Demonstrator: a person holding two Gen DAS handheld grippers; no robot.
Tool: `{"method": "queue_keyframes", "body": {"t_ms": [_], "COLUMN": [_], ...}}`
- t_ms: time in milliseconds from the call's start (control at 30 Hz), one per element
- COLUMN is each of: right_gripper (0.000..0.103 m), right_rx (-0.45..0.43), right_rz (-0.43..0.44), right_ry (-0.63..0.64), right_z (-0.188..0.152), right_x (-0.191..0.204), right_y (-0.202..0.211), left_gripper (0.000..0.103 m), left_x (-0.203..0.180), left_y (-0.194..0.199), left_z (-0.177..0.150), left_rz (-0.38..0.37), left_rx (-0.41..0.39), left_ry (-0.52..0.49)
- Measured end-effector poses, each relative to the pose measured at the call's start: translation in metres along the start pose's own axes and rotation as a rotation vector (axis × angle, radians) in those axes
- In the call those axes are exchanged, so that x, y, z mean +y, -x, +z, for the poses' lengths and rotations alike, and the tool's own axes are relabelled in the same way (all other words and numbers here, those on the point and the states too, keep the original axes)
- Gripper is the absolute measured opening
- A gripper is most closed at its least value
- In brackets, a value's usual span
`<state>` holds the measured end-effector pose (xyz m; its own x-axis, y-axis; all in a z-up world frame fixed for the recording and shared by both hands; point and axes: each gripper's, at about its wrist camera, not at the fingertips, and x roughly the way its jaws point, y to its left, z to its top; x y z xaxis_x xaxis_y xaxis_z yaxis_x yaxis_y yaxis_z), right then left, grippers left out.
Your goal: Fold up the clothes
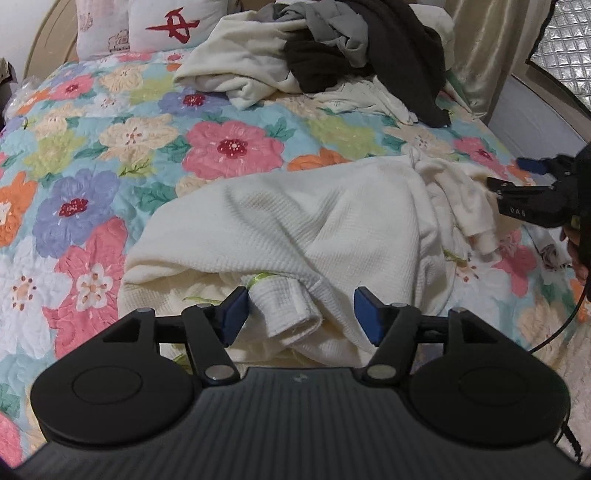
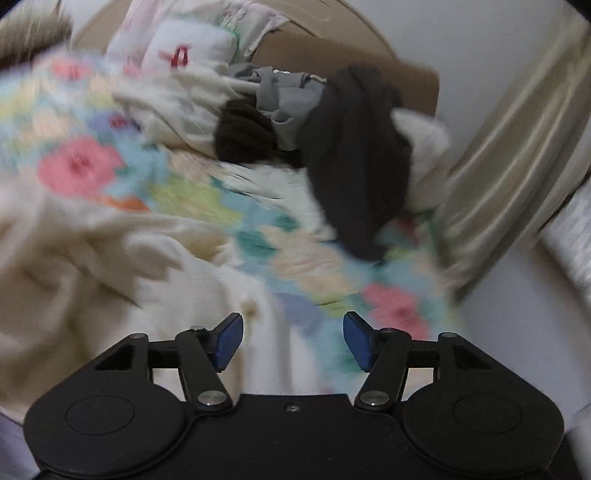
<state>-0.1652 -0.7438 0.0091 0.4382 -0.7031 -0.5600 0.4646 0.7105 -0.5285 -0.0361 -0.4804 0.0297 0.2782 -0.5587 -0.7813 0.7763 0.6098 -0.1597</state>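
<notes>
Clothes are recorded in two groups on a bed covered by a floral quilt. A cream waffle-knit garment is spread, crumpled, across the centre and lower middle of the left wrist frame; a rolled cuff of it lies at the lower centre. A heap of unfolded clothes, cream, grey and dark brown, is seen at the upper centre, behind the garment and well apart from it. Two pillows are noted at the upper left, against the headboard. A beige curtain is seen at the upper right.

Left gripper: jaws are spread apart; the cuff lies between them, just beside the left pad, and is not pinched. Released.

Right gripper: jaws are spread in its own view, with cream fabric and quilt below them; the frame is heavily blurred, so contact cannot be judged. In the left wrist view it is seen at the right edge, beside the garment's bunched far end, nothing clamped.
</notes>
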Motion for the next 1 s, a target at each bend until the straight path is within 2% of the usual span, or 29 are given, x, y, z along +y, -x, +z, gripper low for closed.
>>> {"method": "queue_keyframes", "body": {"t_ms": [67,133,233,267,333,367,433,467,600,633,667,733,833,1000], "right_gripper": [0.064,0.065,0.065,0.066,0.066,0.066,0.067,0.067,0.066,0.045,0.015,0.010,0.008,0.007], "right_rx": [-0.018,-0.043,-0.055,-0.045,-0.006,0.023,0.081,0.097,0.096,0.084,0.072,0.024,-0.094,-0.117], "right_rz": [0.028,0.143,0.418,0.526,0.715,0.788,0.881,0.882,0.817,0.814,0.812,0.802,0.770,0.786], "right_ry": [-0.004,-0.059,-0.163,-0.200,-0.265,-0.285,-0.297,-0.287,-0.253,-0.256,-0.255,-0.240,-0.218,-0.276], "right_z": [0.001,0.004,0.007,0.008,0.008,0.007,0.004,0.002,-0.006,-0.008,-0.009,-0.006,0.006,0.020], "right_x": [0.002,0.000,0.004,0.006,0.014,0.020,0.034,0.042,0.063,0.064,0.065,0.064,0.053,0.040], "right_y": [0.007,0.018,0.034,0.038,0.041,0.040,0.038,0.037,0.030,0.030,0.029,0.034,0.051,0.044], "left_gripper": [0.060,0.059,0.052,0.044,0.038,0.035,0.028,0.024,0.023,0.023,0.023,0.023,0.023,0.026], "left_x": [0.002,0.004,0.005,0.006,0.007,0.008,0.011,0.013,0.018,0.019,0.019,0.019,0.019,0.015], "left_y": [-0.006,-0.010,-0.014,-0.015,-0.017,-0.016,-0.015,-0.014,-0.014,-0.015,-0.015,-0.014,-0.007,0.004], "left_z": [-0.001,-0.001,0.000,-0.001,-0.002,-0.002,-0.003,-0.003,-0.001,-0.001,-0.001,0.000,0.001,0.003], "left_rz": [0.011,0.018,0.015,0.018,0.026,0.025,0.010,0.004,-0.014,-0.017,-0.017,-0.015,-0.009,-0.013], "left_rx": [0.008,0.019,0.033,0.037,0.047,0.050,0.046,0.041,0.035,0.037,0.038,0.036,0.011,-0.019], "left_ry": [0.014,0.021,0.029,0.030,0.029,0.036,0.050,0.059,0.085,0.089,0.091,0.092,0.067,0.021]}}
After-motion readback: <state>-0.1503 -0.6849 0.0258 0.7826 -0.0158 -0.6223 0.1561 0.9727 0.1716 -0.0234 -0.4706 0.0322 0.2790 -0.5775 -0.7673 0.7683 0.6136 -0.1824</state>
